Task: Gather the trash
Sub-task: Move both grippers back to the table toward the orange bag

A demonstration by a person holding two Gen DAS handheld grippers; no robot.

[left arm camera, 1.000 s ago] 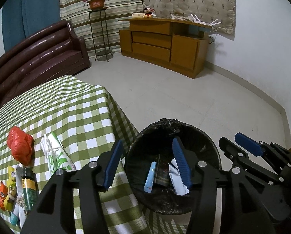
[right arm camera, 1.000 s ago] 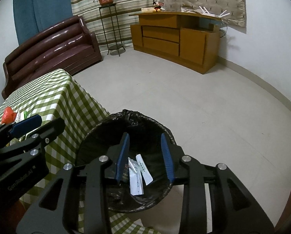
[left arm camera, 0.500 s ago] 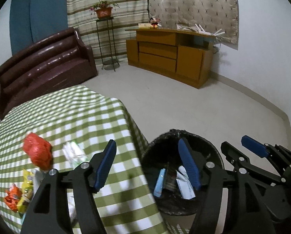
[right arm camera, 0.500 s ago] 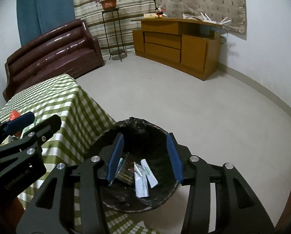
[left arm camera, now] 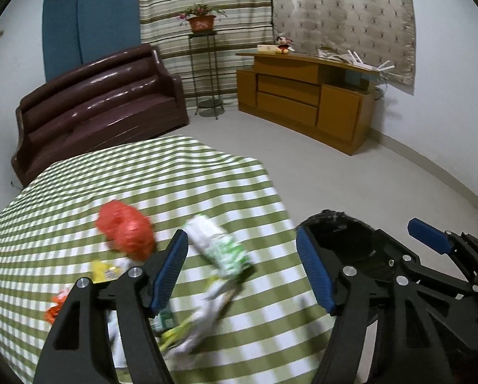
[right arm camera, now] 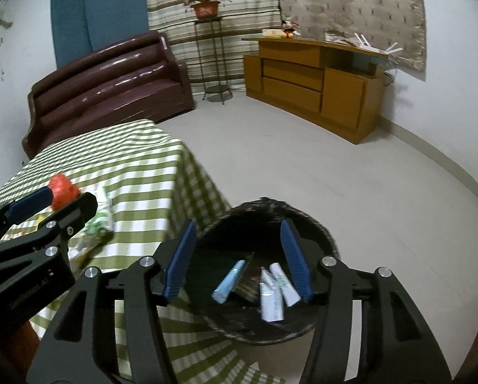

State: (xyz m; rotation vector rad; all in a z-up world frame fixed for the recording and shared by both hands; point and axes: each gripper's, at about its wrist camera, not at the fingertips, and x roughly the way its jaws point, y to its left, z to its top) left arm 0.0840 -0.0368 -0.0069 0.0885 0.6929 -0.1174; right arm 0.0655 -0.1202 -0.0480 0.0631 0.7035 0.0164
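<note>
A black-lined trash bin (right arm camera: 322, 240) stands on the floor beside the checkered table (left arm camera: 162, 172). Inside it lie a pale blue tube (right arm camera: 227, 281), white packets (right arm camera: 272, 294) and a dark wrapper. My right gripper (right arm camera: 239, 259) hovers over the bin, its jaws opening with nothing between them. My left gripper (left arm camera: 243, 272) hangs over the table's corner, jaws opening and empty. Below it, blurred, lie a green-and-white packet (left arm camera: 219, 246), a crumpled red bag (left arm camera: 125, 228), a yellow wrapper (left arm camera: 102, 270) and more litter. The bin's rim (left arm camera: 335, 220) shows behind the left gripper's right finger.
A brown sofa (left arm camera: 98, 102) stands beyond the table, with a plant stand (left arm camera: 203, 64) and a wooden cabinet (left arm camera: 306, 96) along the far wall. Open tiled floor (right arm camera: 335, 172) lies past the bin. The table's cloth hangs down beside the bin.
Both grippers have opened wider and risen. The left one has swung left from over the bin to over the table's litter. The right one stays over the bin.
</note>
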